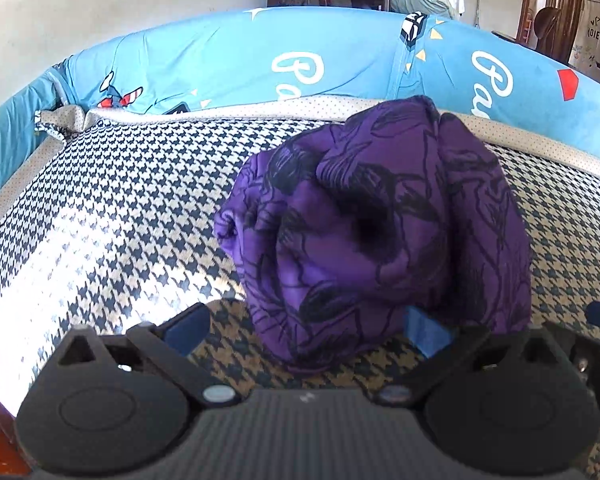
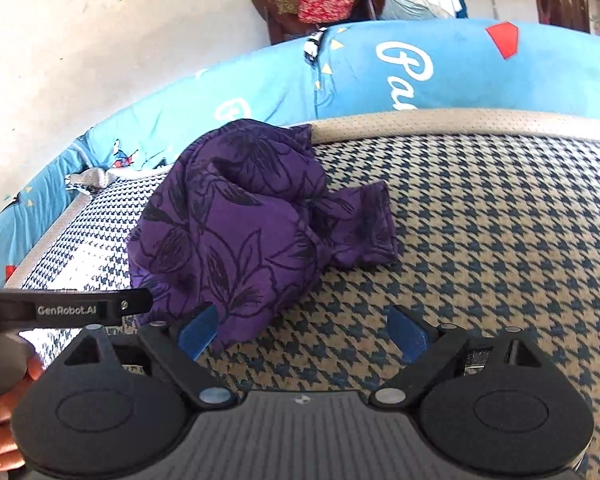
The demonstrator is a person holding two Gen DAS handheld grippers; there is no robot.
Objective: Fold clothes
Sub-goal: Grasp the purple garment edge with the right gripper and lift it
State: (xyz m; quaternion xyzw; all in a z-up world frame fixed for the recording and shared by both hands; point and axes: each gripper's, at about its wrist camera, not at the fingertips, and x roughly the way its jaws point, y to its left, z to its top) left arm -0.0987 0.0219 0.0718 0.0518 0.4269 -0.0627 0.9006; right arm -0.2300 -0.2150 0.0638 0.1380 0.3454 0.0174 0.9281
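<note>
left gripper: jaws wide apart, nothing held; right blue pad touching or just under the bottom edge of the cloth, left blue pad over bare cover.
right gripper: jaws wide apart, nothing held; left blue pad right at the near edge of the cloth, maybe brushing it, right blue pad over bare cover.
purple cloth: crumpled in a lump, dark flower lines on it, lying on the checked cover, not folded yet.
cloth from left gripper: straight ahead and a bit to the right, very near, filling the middle of the left wrist view.
cloth from right gripper: ahead and off to the left, with bare cover straight ahead.
sleeve-like end: sticking out to the right of the lump in the right wrist view, lying flat, on the side of the right gripper.
long way of the cloth: hard to tell in a lump; seems to run left to right, from the big lump to the flat end.
nearer gripper: likely left for the lump, right for the flat end.
checked cover: under the cloth, plenty of bare room to the right for spreading out.
blue pillow: along the far edge, behind the cloth, not touching as far as seen.
hand: fingers low at the left edge of the right wrist view, by the other gripper's black arm.
next move, a guess: grab two edges and pull apart to open the lump flat.
</note>
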